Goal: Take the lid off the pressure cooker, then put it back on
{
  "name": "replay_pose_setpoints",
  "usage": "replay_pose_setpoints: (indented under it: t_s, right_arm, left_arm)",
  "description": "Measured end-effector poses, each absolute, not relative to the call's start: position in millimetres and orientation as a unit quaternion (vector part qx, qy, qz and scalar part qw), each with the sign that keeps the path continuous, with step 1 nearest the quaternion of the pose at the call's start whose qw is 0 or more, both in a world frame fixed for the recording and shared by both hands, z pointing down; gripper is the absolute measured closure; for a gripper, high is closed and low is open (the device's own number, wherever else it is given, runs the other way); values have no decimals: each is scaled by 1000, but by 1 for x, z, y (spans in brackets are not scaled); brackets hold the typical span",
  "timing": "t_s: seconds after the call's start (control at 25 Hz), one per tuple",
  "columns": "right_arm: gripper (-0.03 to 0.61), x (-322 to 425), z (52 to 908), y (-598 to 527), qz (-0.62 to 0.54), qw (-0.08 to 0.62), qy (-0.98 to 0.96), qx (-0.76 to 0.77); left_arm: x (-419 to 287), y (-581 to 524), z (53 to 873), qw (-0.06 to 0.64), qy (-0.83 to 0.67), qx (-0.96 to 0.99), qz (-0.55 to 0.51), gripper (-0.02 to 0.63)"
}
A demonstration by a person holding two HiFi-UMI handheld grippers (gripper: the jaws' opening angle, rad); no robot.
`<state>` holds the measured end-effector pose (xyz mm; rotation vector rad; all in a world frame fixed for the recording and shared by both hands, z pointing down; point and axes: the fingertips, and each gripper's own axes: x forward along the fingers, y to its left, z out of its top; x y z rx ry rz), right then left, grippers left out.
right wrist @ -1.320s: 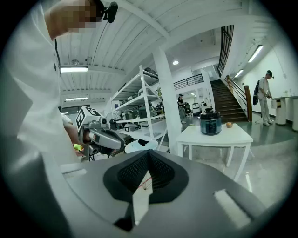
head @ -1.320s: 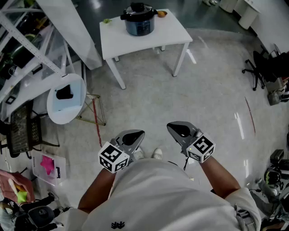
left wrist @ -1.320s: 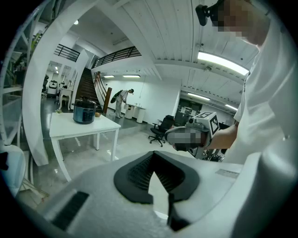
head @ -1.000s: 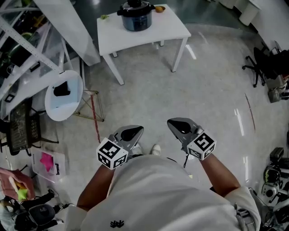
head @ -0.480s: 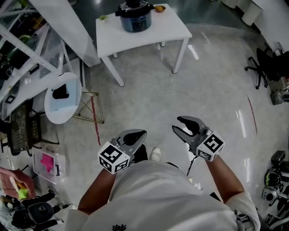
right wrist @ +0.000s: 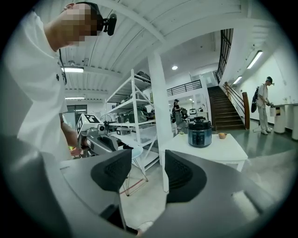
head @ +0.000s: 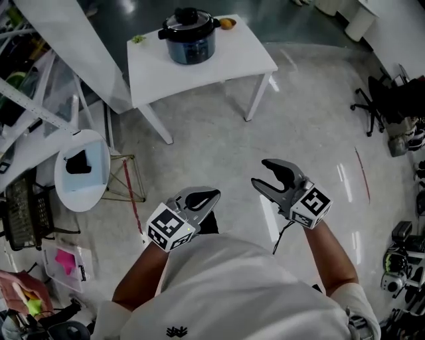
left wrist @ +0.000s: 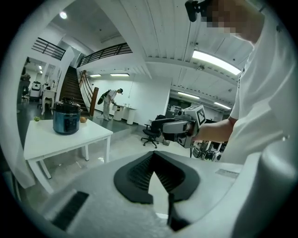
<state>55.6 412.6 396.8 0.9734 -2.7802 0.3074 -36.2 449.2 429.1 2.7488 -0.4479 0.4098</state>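
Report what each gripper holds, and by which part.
Nothing is held. The left gripper is shut and empty; the right gripper has its jaws opening, with nothing between them.

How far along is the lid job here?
Nothing looks done: the lid sits on the cooker on the table, far from the person. In hand: nothing. The left claw is shut and empty; the right claw is opening, empty. Left to do: approach, lift the lid, refit it.

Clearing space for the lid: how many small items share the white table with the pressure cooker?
2. An orange item lies right of the pressure cooker at the far edge of the white table; a green item lies left. The cooker may hide others.
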Motion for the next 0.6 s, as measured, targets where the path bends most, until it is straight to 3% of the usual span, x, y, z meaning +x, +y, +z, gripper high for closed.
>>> replay_pose_setpoints:
  t_s: [0.6]
  right_arm:
    - [342, 1, 372, 200, 79, 113, -938, 319]
  left_arm:
    - [-92, 260, 405, 154, -165, 968, 110, 607]
